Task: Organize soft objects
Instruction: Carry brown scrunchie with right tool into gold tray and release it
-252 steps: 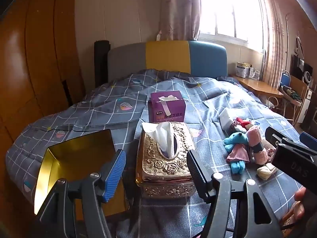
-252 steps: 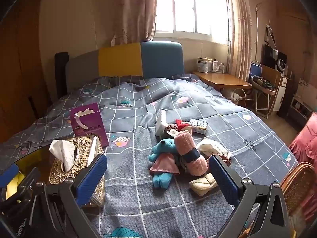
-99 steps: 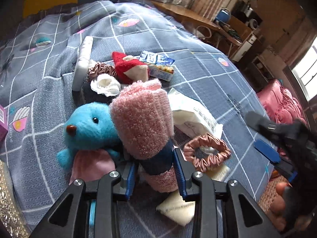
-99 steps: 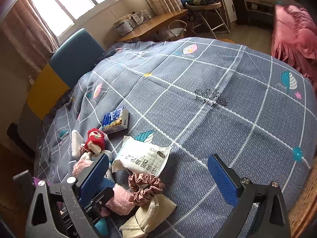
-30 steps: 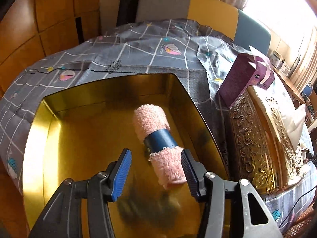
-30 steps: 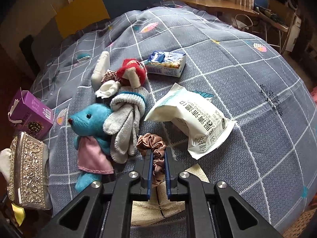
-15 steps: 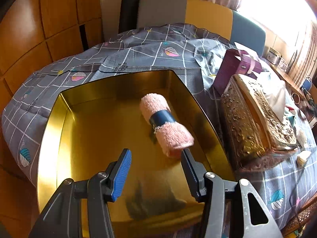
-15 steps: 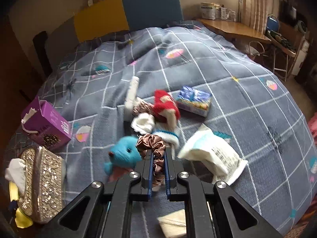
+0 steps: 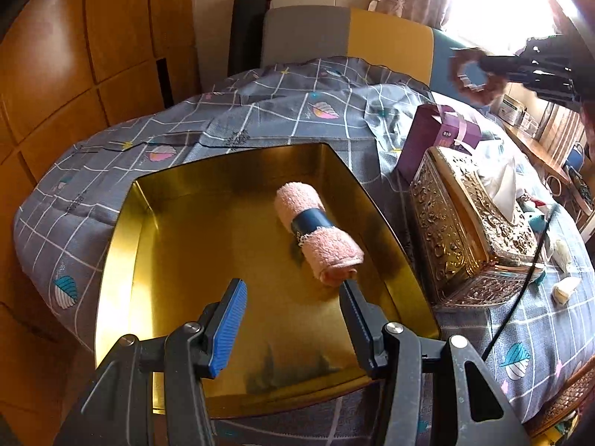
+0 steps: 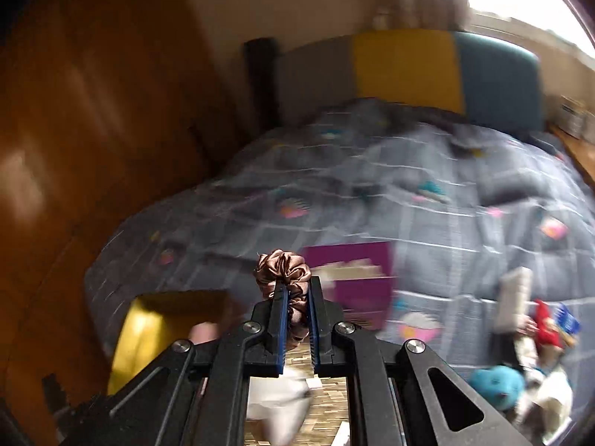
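Observation:
A rolled pink towel point(image 9: 317, 232) with a blue band lies in the gold tray point(image 9: 122, 260) on the bed. My left gripper point(image 9: 293, 308) is open and empty, just in front of the towel's near end. My right gripper point(image 10: 296, 290) is shut on a brown satin scrunchie point(image 10: 283, 269) and holds it in the air; it also shows blurred in the left wrist view point(image 9: 474, 74) at the upper right. The gold tray point(image 10: 141, 327) lies below and left of it. A blue plush toy point(image 10: 496, 384) and other soft things lie at the lower right.
An ornate gold tissue box point(image 9: 472, 230) stands right of the tray, a purple box point(image 9: 435, 141) behind it. The purple box point(image 10: 353, 282) shows in the right wrist view too. Wooden wardrobe panels point(image 9: 74, 55) stand left of the bed. A black cable point(image 9: 520, 290) crosses the quilt.
My right gripper has swung left and up with the scrunchie, away from the toy pile toward the tray. My left gripper has drawn back a little from the towel.

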Demonstrator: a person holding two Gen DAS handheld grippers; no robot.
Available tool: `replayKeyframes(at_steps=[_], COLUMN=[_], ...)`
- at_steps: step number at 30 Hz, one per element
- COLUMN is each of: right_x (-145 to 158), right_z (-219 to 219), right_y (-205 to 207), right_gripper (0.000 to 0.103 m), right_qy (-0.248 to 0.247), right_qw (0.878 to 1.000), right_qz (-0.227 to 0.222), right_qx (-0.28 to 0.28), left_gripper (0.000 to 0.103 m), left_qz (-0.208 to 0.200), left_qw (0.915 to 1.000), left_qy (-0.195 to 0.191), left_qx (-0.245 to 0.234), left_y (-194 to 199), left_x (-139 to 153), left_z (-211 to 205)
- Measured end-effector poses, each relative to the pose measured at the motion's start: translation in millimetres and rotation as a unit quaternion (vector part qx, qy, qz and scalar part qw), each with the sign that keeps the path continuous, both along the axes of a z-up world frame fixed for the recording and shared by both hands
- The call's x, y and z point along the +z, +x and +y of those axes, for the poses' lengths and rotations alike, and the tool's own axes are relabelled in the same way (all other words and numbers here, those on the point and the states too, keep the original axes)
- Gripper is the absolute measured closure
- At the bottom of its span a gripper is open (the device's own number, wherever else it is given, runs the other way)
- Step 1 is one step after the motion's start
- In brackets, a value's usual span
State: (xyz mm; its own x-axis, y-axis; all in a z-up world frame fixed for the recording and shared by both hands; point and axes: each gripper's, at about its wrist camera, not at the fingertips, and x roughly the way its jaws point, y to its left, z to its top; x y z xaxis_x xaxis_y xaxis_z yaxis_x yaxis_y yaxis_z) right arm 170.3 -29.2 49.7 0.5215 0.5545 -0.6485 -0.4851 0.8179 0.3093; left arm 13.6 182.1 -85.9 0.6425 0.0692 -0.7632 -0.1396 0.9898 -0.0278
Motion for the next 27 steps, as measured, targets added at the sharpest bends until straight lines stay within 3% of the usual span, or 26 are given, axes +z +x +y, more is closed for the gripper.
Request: replayKeyframes(at_steps=[6,10,14,19,25,27], right_x=[-33,-67,-98,-119,-112,-109], right_z=[74,101,120,128,121,118], right_y=[-56,-90,-107,-114,-117,-117], right_gripper=[0.093,0.093,0.092,0.084,0.065,0.065], right_qy=[-0.025,-0.061,-0.088,-0.107,-0.1,-0.095], right_qw=[0.986,0.972,0.965,0.965,0.971,0.972], right_qz=[0.011,0.033,0.055,0.068,0.048,0.041], right_qx=[0.163,0.227,0.241,0.228,0.213,0.21], left_gripper=[0.05,0.05,0.05,0.05,0.05,0.05], left_qz=[-0.006,-0.003,0.001,-0.004,-0.012,-0.016], left_qw=[0.9999,0.9997,0.9992,0.9986,0.9989,0.9992], left_qy=[0.005,-0.003,-0.015,-0.017,-0.013,-0.009], left_qx=[0.012,0.023,0.036,0.05,0.043,0.037], left_y=[-7,-11,-16,-22,-24,-25], left_x=[2,-1,-4,-3,4,7], left_z=[9,18,27,35,29,25])
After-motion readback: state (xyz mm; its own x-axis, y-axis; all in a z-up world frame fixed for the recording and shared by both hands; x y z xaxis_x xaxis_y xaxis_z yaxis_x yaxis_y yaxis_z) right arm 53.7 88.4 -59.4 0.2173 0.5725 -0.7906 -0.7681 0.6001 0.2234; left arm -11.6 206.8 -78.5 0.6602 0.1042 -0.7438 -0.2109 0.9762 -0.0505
